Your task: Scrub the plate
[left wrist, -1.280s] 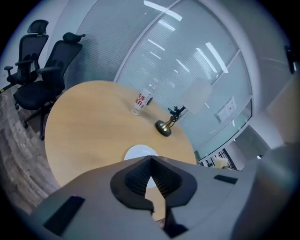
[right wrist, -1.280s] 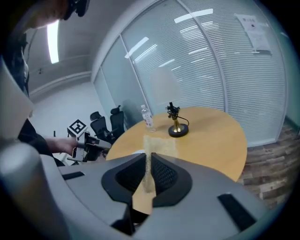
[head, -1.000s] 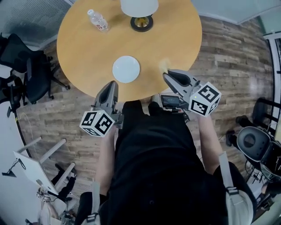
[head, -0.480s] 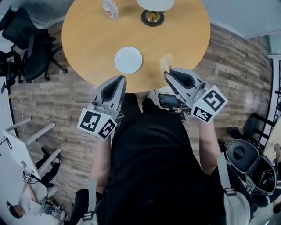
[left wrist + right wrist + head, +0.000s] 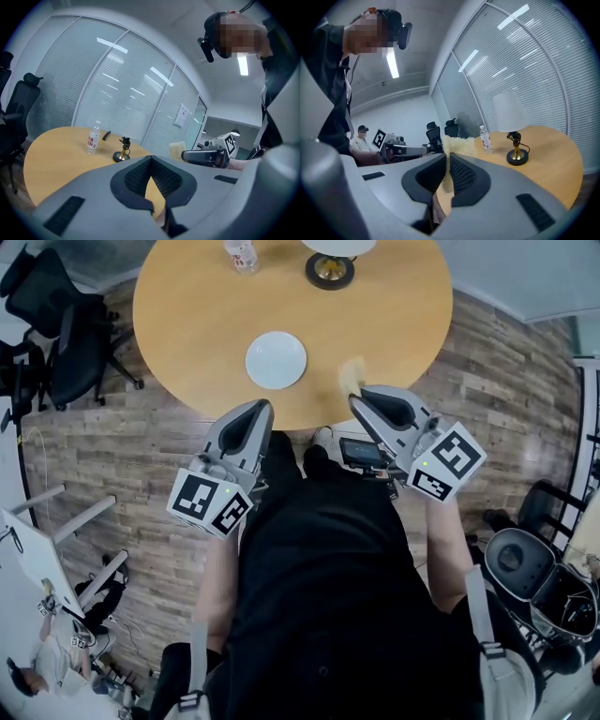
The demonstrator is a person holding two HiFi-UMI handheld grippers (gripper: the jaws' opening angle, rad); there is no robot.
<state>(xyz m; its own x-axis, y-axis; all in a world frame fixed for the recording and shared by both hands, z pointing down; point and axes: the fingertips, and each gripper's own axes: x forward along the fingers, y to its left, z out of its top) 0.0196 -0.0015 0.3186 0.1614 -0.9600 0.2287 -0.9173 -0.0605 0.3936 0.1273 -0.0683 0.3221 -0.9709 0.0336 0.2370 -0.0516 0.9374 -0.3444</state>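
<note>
Over table (image 5: 187, 324) edge, right hand-held gripper (image 5: 355, 397) (clamping sponge (image 5: 350, 374)).

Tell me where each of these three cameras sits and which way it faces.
Head view: on the person's head, facing steeply down at the table and plate; torso, forearms, left gripper and right gripper show.
Left gripper view: on that gripper, facing along its shut jaws across the table; person's head above.
Right gripper view: on that gripper, facing along jaws clamping the sponge; person's head above.
Shared: both gripper views show the bottle and lamp.
</note>
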